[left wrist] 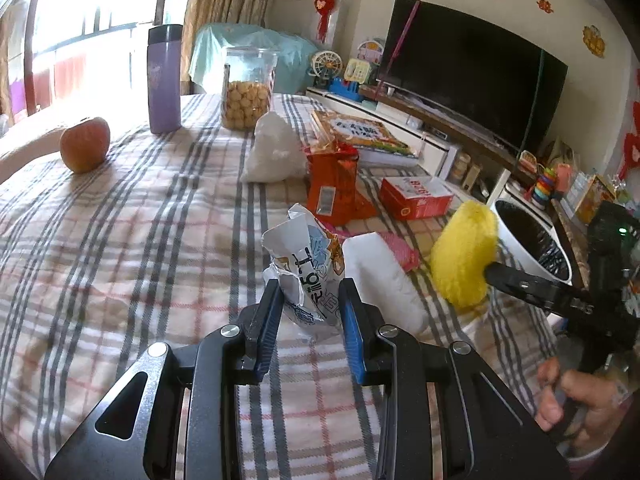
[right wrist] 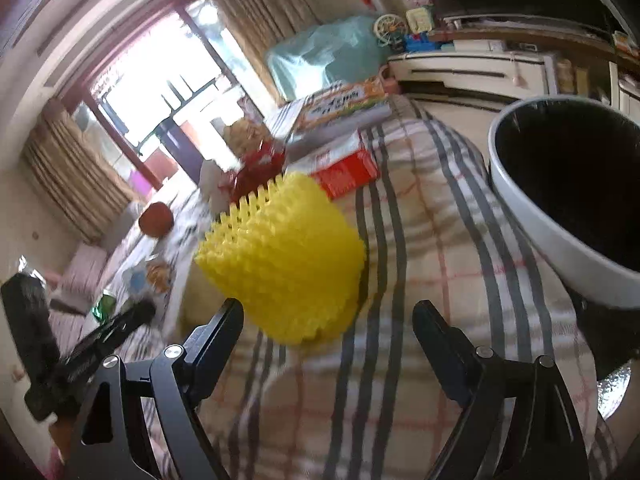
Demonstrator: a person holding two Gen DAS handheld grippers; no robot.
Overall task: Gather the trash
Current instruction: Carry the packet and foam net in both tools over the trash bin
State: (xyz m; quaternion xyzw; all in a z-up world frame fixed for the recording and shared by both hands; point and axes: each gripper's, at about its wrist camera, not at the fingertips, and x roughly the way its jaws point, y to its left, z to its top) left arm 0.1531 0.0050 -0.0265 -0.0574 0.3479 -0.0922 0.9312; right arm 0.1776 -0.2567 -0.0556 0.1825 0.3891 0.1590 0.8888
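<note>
My left gripper (left wrist: 309, 300) is shut on a crumpled white and blue snack wrapper (left wrist: 308, 264) just above the plaid tablecloth (left wrist: 140, 240). A yellow foam fruit net (right wrist: 284, 256) hangs in front of my right gripper (right wrist: 328, 320), whose fingers (right wrist: 224, 320) are spread wide; the net touches the left finger only. In the left wrist view the net (left wrist: 464, 256) sits at the right gripper's tip, near the white bin (left wrist: 532, 240). The bin (right wrist: 560, 240), with its black liner, stands to the right beside the table.
On the table lie a red snack bag (left wrist: 336, 184), a white crumpled bag (left wrist: 272, 152), a white tissue pack (left wrist: 380, 276), a red box (left wrist: 416, 196), a picture book (left wrist: 360, 132), an apple (left wrist: 85, 144), a purple flask (left wrist: 164, 80) and a cookie jar (left wrist: 246, 88). A TV (left wrist: 472, 68) stands behind.
</note>
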